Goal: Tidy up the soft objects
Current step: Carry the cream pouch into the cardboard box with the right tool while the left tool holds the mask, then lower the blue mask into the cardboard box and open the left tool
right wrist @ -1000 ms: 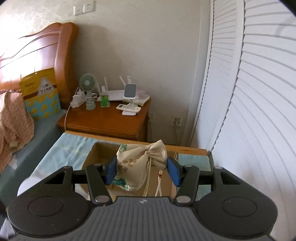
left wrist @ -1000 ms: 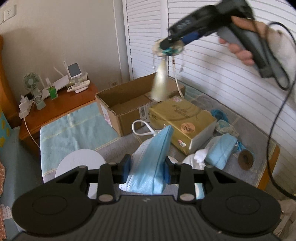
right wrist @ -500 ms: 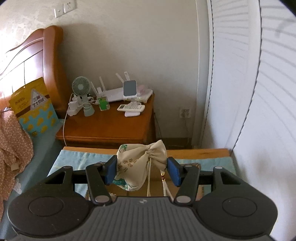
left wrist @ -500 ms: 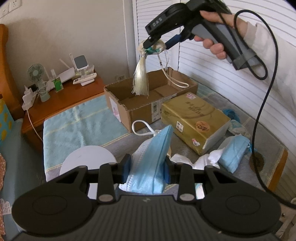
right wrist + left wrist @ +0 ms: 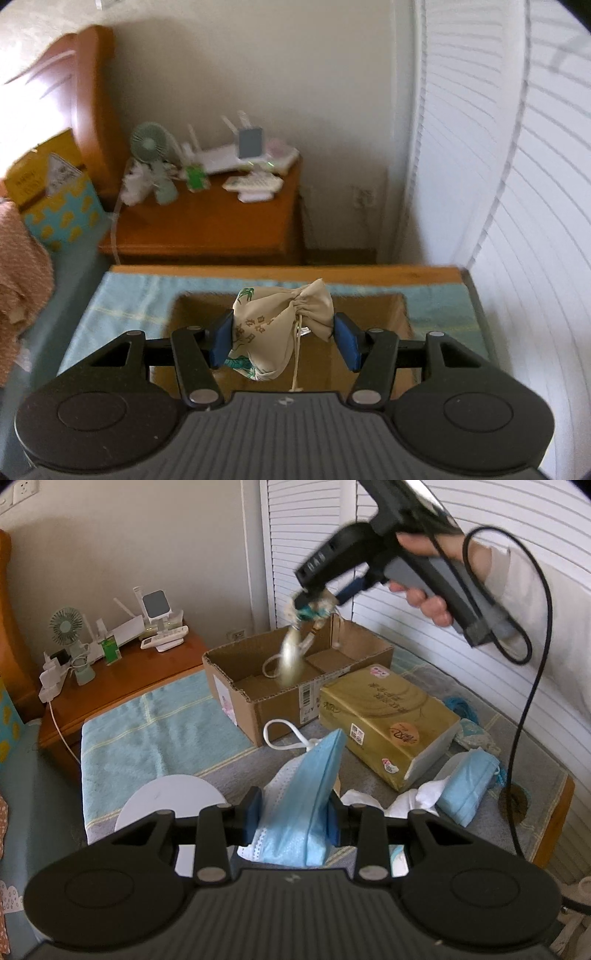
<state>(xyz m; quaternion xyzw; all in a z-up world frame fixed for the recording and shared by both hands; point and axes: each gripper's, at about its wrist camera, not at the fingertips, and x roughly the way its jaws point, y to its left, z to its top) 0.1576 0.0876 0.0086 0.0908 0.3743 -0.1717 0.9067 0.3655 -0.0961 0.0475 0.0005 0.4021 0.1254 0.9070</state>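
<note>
Right gripper (image 5: 283, 341), frame centre, clamps the drawstring pouch (image 5: 280, 328) above the cardboard box (image 5: 400, 321), ready to drop. Left gripper (image 5: 295, 821), lower centre, pinches a blue mask (image 5: 308, 805), seemingly queued next.

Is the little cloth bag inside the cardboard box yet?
Not yet. The cloth bag is pinched between the right gripper fingers, hanging above the open cardboard box; only its tassel dips toward the inside.

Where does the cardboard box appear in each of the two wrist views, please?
Left wrist: cardboard box sits at centre, behind the gold tissue pack.
Right wrist: cardboard box lies at lower centre, directly beneath the held cloth pouch.
Shared landmark: the wooden nightstand.
</note>
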